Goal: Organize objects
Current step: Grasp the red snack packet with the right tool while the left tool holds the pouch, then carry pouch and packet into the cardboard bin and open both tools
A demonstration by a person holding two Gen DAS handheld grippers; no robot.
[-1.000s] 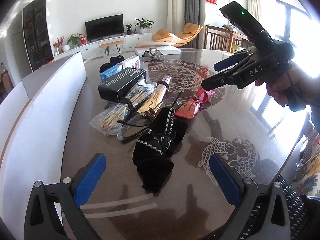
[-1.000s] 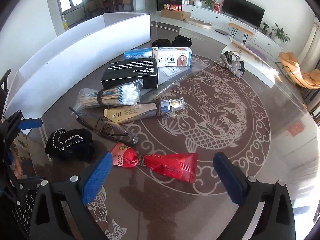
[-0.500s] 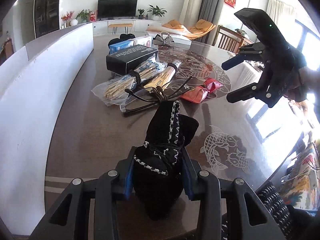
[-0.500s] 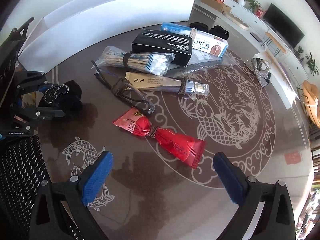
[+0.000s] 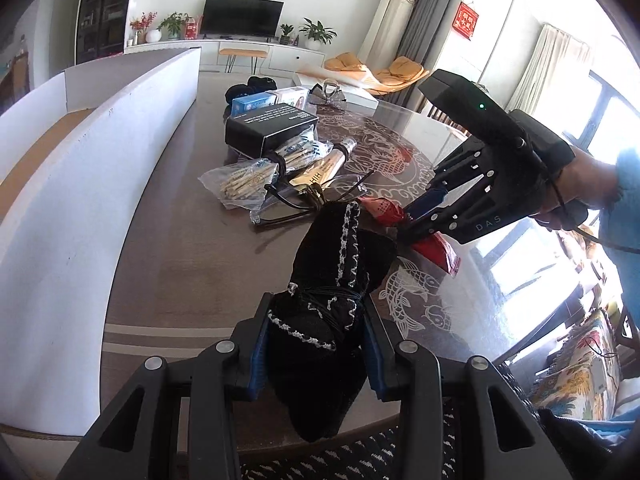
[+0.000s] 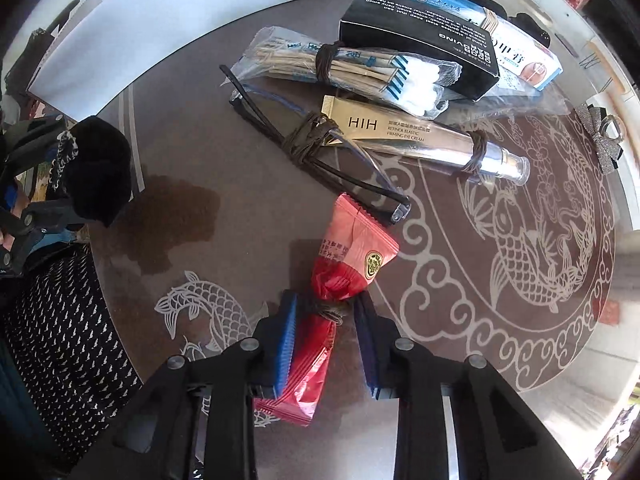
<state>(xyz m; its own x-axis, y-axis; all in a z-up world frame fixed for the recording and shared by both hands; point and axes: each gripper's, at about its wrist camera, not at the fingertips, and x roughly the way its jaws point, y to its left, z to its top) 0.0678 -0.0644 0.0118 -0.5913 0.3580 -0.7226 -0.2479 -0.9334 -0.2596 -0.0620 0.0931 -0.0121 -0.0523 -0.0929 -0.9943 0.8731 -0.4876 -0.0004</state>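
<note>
Left gripper (image 5: 316, 354) jaws clamp black knit sock bundle (image 5: 324, 292), white-stitched, at desk (image 5: 168, 264) edge. Right gripper (image 6: 325, 344) jaws closing on glossy red crinkled packet (image 6: 340, 276) at its tied waist.

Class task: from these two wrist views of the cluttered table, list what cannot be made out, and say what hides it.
- Lower end of the black fabric bundle: left wrist view, behind the left gripper.
- Lower end of the red packet: right wrist view, behind the closing right gripper.
- Blue-and-white box: black box overlaps it.
- Small print on the gold tube: too small.
</note>
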